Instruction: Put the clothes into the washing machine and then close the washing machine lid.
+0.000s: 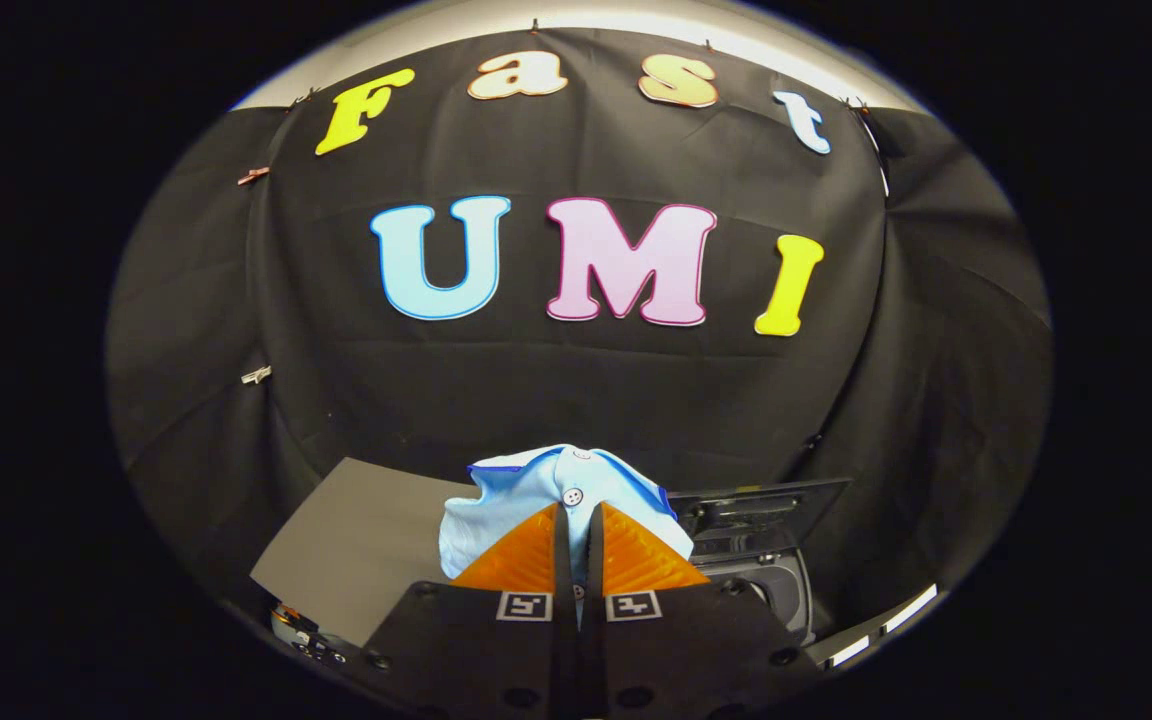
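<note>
Pinched between the nearly closed fingers of our hand-held gripper (577,520), a pale blue garment (536,490) with a small white button bunches up just ahead of the tips, both fingers pressing on its cloth. We hold it lifted, with the booth's dark wall far behind it. To the right and lower down lies the washing machine (771,585), its dark lid (766,500) standing open above the drum opening. On the left, near us, a flat grey board (356,550) rests at an angle.

We judge the step in hand to be carrying the shirt across to the drum. Done well, that means keeping the squeeze firm, swinging right until the cloth hangs over the opening, and lowering before letting go, so that no loose fold catches on the rim or drapes outside.

We hold the gripper roughly level, pointing forward at the wall, well above the machine.
</note>
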{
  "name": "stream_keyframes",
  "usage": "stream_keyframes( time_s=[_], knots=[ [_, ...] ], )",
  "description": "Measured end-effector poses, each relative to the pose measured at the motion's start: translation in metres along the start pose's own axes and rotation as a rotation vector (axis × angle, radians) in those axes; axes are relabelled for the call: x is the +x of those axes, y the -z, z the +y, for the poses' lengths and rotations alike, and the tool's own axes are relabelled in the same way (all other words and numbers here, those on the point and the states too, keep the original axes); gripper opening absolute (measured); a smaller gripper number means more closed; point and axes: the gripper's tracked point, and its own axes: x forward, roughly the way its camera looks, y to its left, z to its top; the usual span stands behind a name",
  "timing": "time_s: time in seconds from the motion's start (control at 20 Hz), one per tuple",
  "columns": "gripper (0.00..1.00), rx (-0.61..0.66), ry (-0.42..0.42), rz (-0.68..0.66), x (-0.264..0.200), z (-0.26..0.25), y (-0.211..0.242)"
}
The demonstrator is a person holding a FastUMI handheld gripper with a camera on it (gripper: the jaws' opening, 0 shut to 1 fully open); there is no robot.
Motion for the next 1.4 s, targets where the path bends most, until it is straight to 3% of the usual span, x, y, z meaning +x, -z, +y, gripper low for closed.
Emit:
stream_keyframes(
  time_s=[0.75,1.0,1.4],
  knots=[
    [0.05,0.017,0.195,0.066,0.055,-0.182,0.050],
    [0.05,0.007,0.221,0.126,0.081,-0.211,0.105],
    [0.05,0.027,0.174,0.272,0.132,-0.213,0.235]
  ],
)
